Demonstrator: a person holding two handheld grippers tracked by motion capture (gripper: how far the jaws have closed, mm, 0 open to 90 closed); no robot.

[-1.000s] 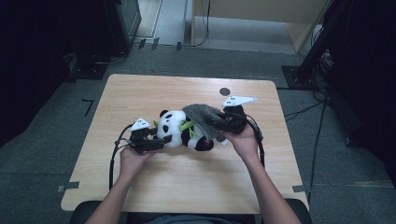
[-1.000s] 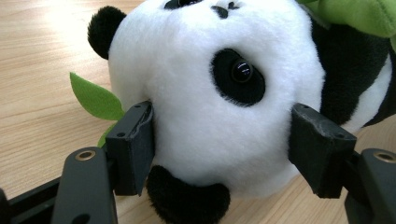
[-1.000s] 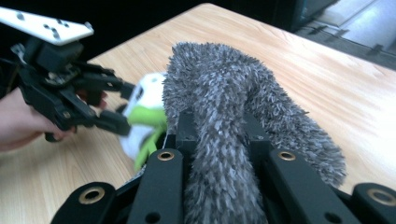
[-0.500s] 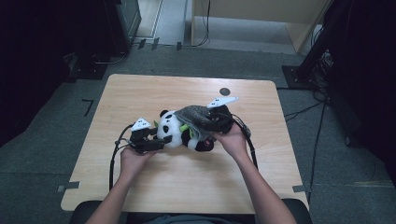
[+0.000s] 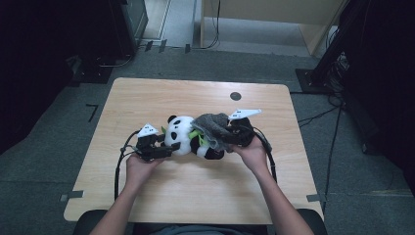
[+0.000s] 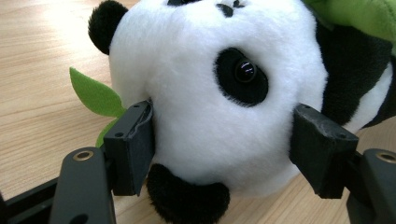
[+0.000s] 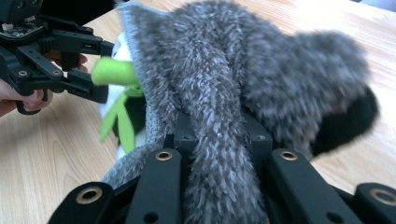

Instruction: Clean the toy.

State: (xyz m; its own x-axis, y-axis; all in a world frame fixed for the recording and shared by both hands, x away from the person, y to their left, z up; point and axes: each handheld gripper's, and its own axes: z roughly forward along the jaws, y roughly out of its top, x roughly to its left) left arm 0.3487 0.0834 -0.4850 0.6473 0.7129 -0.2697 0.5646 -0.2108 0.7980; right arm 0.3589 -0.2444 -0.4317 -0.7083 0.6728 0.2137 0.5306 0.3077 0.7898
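I see a dim room with a grey floor (image 5: 58,161) around a pale wooden table (image 5: 147,98), cables trailing off to its sides. On the table's middle lies a plush panda (image 5: 183,137) on its side, head toward my left, a green felt leaf (image 6: 93,95) sticking out beside its head. Over the panda's body is draped a grey fuzzy cloth (image 5: 213,128), which covers the dark hind part in the right gripper view.

My left hand-held gripper (image 5: 169,147) sits at the panda's head: in the left gripper view its two black pads (image 6: 133,144) stand wide apart with the white head between them, both pressing into the fur at the cheeks.

My right hand-held gripper (image 5: 230,139) is at the panda's far end, jaws pressed together on a fold of the grey cloth, which bunches between the pads and rises out of them.

A small dark round disc (image 5: 235,96) lies on the table beyond the toy, well apart from it.
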